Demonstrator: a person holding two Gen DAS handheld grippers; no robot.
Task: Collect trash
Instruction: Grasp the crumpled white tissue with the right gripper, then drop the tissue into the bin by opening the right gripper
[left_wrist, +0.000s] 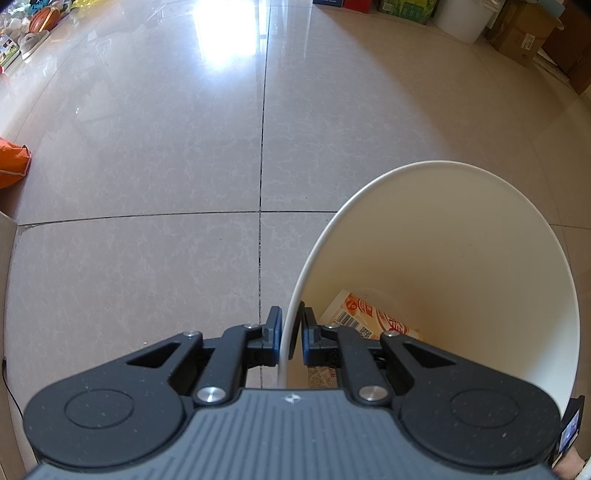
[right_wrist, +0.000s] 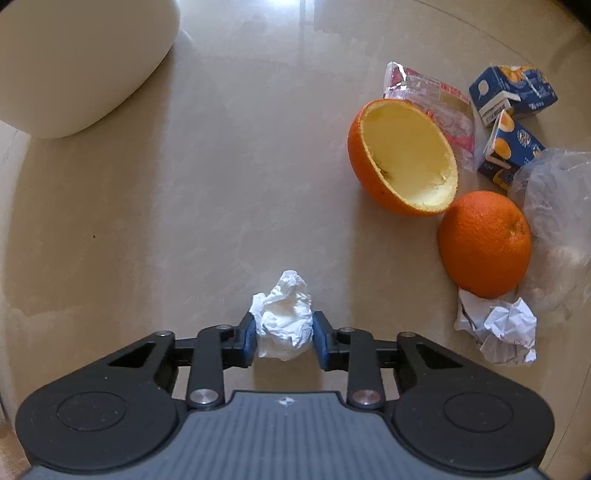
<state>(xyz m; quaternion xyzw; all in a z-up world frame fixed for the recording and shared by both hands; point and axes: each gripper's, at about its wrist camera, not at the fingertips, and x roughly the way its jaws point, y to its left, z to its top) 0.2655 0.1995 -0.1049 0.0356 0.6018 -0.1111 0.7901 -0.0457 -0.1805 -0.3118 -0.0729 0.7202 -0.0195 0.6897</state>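
My left gripper (left_wrist: 289, 334) is shut on the near rim of a white trash bin (left_wrist: 461, 229), one finger outside the wall and one inside. A printed wrapper (left_wrist: 369, 319) lies at the bin's bottom. In the right wrist view, my right gripper (right_wrist: 283, 332) is shut on a crumpled white tissue (right_wrist: 284, 317) above the beige floor. To the right lie a hollow orange peel half (right_wrist: 404, 155), a second orange half (right_wrist: 485, 243) dome up, a crumpled paper ball (right_wrist: 498, 328), a clear red-printed wrapper (right_wrist: 432, 99), two blue juice cartons (right_wrist: 515, 90) and a clear plastic bag (right_wrist: 557, 210).
The bin's outer wall (right_wrist: 81, 62) fills the top left of the right wrist view. In the left wrist view, an orange bag (left_wrist: 13, 162) lies at the left edge, a basketball (left_wrist: 44, 20) and toys at the far left, boxes (left_wrist: 524, 33) and a white bucket (left_wrist: 463, 18) at the far right.
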